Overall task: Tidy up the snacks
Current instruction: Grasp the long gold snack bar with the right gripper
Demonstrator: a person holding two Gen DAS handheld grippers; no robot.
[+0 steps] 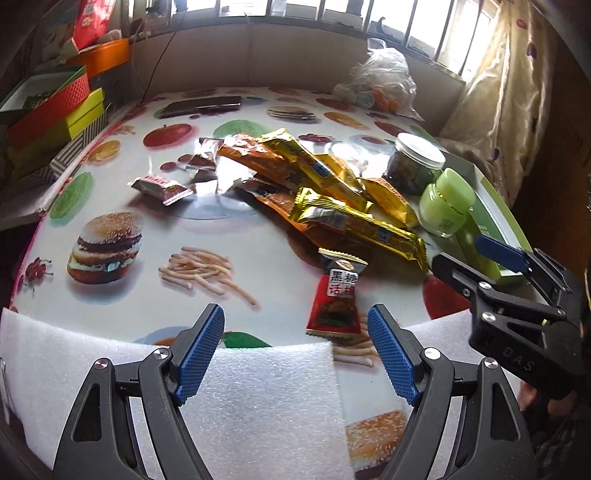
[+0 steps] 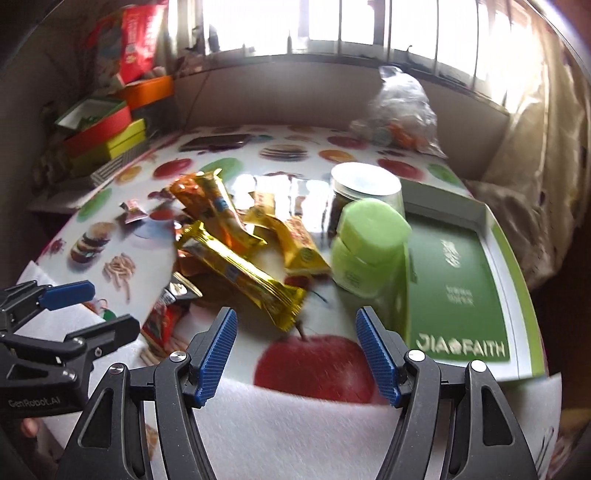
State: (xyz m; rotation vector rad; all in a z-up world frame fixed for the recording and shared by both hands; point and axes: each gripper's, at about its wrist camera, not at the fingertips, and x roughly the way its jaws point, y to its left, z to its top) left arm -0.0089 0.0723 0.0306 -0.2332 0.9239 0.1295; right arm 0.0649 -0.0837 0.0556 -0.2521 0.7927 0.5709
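Food-print table [image 1: 110,206], heaped snack packets [image 1: 332,192], sunlit window [image 1: 332,7]

Both the left gripper [image 1: 295,354] and the right gripper [image 2: 295,356] are matte black skeletal frames with cut-out arms, silver screw heads at the joints, ribbed blue pads [image 1: 199,354] on the fingers, and pale "GenRobot.AI" lettering on one casing.

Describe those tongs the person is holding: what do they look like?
Both tongs, left and right, have black angular frames with silver screws and two fingers faced with ribbed blue pads. The left one's side reads "GenRobot.AI" in pale letters. No cables show.
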